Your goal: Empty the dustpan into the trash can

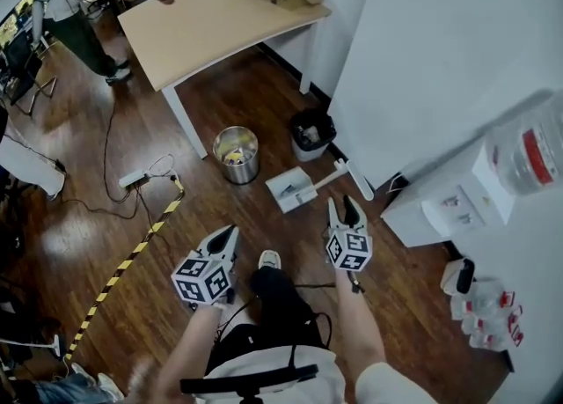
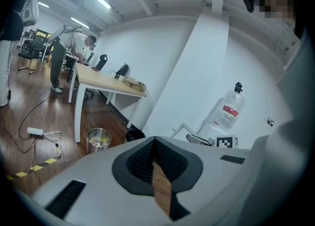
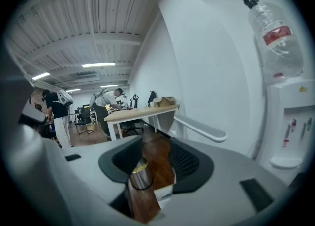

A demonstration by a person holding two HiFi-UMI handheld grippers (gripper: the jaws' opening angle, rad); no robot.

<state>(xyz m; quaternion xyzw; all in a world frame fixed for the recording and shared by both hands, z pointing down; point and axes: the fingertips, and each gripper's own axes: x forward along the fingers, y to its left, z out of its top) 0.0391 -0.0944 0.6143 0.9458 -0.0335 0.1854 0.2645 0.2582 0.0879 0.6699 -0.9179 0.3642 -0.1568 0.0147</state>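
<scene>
White against the dark wooden floor point(image 1: 202, 244), the dustpan point(image 1: 290, 189) lies flat between the steel trash can point(image 1: 236, 156) and the wall, just beside a small black bin point(image 1: 312, 134), with its handle angled up toward the wall. The can stands by the leg of the tan-topped bench point(image 1: 220, 24) and shows something yellow inside. The right hand-held gripper point(image 1: 344, 210) hovers near the dustpan without touching it. Its jaws are apart with nothing between them, and the can and a corner of the dustpan show through the gap. The left hand-held gripper point(image 1: 232, 231) hangs lower in the head view, well apart from the dustpan, its jaws together at the tips and empty. A water dispenser point(image 1: 449, 204) stands against the wall on the right.
</scene>
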